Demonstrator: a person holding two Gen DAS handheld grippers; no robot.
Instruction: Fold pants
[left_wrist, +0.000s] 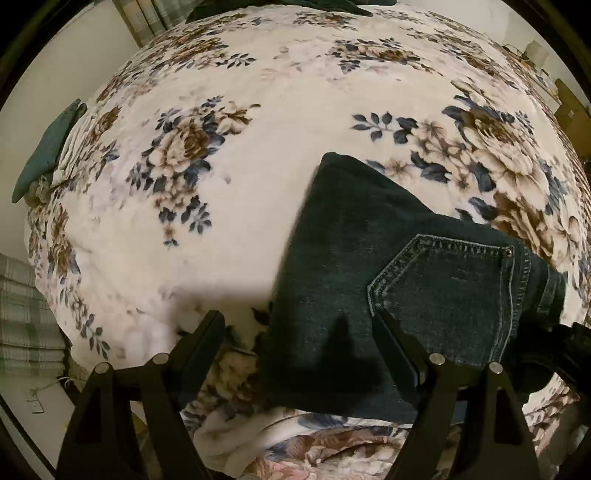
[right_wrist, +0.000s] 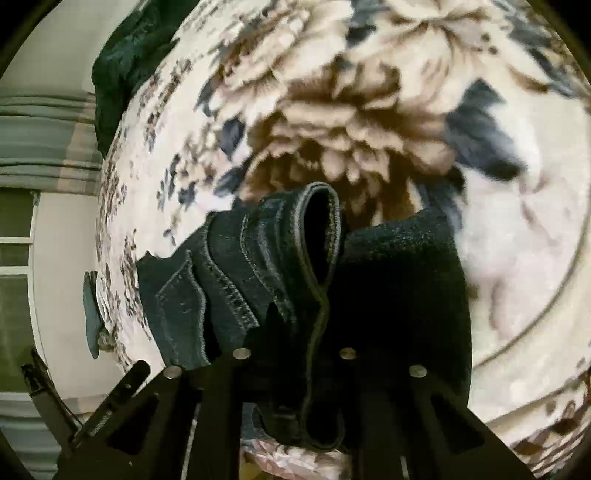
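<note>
No brand or writing readable on the dark jeans (left_wrist: 369, 258). The right gripper (right_wrist: 295, 314) is clamped on their waistband just ahead. The left gripper (left_wrist: 299, 325) has its jaws spread over the jeans' edge on the floral blanket (left_wrist: 258, 129).

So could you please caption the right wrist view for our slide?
Right gripper shut on the waistband of dark blue denim pants over a floral blanket.

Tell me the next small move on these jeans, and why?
Probably close the left gripper on the near edge of the jeans. Its jaws stand open, straddling that edge on the floral blanket, while the right gripper is already clamped on the waistband. With both ends pinched, the next fold can likely be lifted evenly.
</note>
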